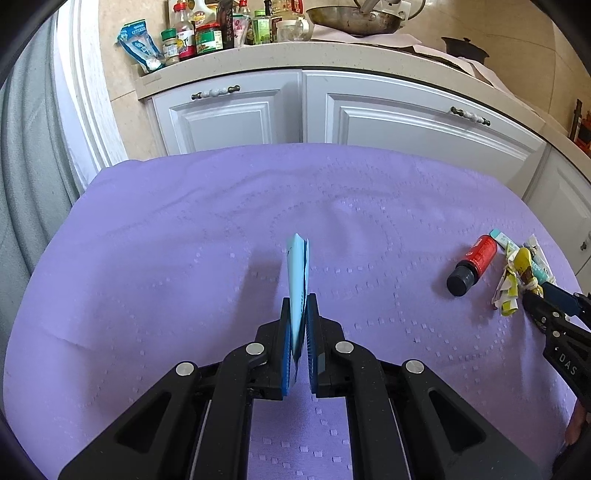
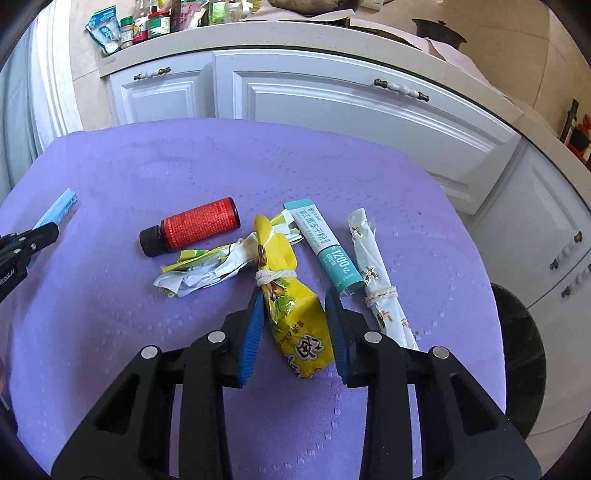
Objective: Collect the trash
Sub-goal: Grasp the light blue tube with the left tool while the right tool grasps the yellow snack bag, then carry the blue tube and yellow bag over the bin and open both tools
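The left gripper (image 1: 298,301) is clenched on a flat light blue packet (image 1: 297,273), which stands on edge between the blue pads and sticks out ahead of them over the purple cloth (image 1: 184,240). The right wrist view shows that same gripper from the side at its far left edge, with the packet's blue end poking past the black fingers. The right gripper (image 2: 295,295) is spread wide, its pads on either side of a yellow snack bag (image 2: 295,317) tied with string; the left pad looks to be against the bag, while a gap shows at the right pad. Only the right wrist view lays out the whole pile: a red bottle with a black cap (image 2: 192,230) on its side at the left, crumpled white and yellow wrappers (image 2: 195,271) just below it, the yellow bag in the middle, a teal and white sachet (image 2: 325,245) beside it, and a white string-tied wrapper (image 2: 373,273) at the right. In the left wrist view this pile sits squeezed at the right edge, the bottle nearest and the rest partly hidden behind the right gripper's tip. The cloth covers a table with a dotted pattern in it. Behind stand white cabinet doors (image 1: 236,118) with metal handles under a pale counter (image 1: 258,61) crowded with jars and sauce bottles (image 1: 207,29), and a wok (image 1: 354,18) farther right. A dark round bin (image 2: 524,354) shows low at the right of the right wrist view.
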A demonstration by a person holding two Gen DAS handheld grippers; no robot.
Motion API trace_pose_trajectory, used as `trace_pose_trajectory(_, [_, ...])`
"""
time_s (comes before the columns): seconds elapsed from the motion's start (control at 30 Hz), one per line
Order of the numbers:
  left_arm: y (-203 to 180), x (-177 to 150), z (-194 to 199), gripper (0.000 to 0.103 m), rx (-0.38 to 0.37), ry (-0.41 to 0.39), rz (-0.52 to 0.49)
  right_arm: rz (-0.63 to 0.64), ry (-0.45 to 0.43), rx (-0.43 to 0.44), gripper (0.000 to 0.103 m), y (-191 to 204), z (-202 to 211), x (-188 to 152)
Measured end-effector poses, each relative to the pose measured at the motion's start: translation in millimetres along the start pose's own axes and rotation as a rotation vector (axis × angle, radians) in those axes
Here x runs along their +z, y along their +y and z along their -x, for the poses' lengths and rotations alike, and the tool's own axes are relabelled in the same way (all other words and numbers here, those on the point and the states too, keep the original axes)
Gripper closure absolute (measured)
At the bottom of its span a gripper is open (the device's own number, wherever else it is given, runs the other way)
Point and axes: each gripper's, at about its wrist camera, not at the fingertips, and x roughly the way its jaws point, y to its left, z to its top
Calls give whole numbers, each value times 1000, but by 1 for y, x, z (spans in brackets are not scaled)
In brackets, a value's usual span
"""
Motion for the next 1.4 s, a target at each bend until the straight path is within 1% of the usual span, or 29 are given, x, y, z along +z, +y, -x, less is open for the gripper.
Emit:
trace_pose_trajectory(0.2, [0,-1,0,95,-2,-2,3,2,-21,-10,76,1,8,0])
trace_pose_trajectory(0.47, [-1,-2,6,95,-5,-13,0,-18,-37,-10,76,-1,18,-4])
trace_pose_trajectory(0.93, [-12,-3,28,95,-33,-44,-21,-72,-93,-48,76,-15,48,-11])
trace_pose_trajectory(1.17, [-41,-6,45,95,-88,-70,-70,-129,-122,-86,76,-37,68,-23])
trace_pose_trajectory(1.4, [-95,-9,65,95,-184,-104,-159,-212,-147,-138,76,-72,89,-41])
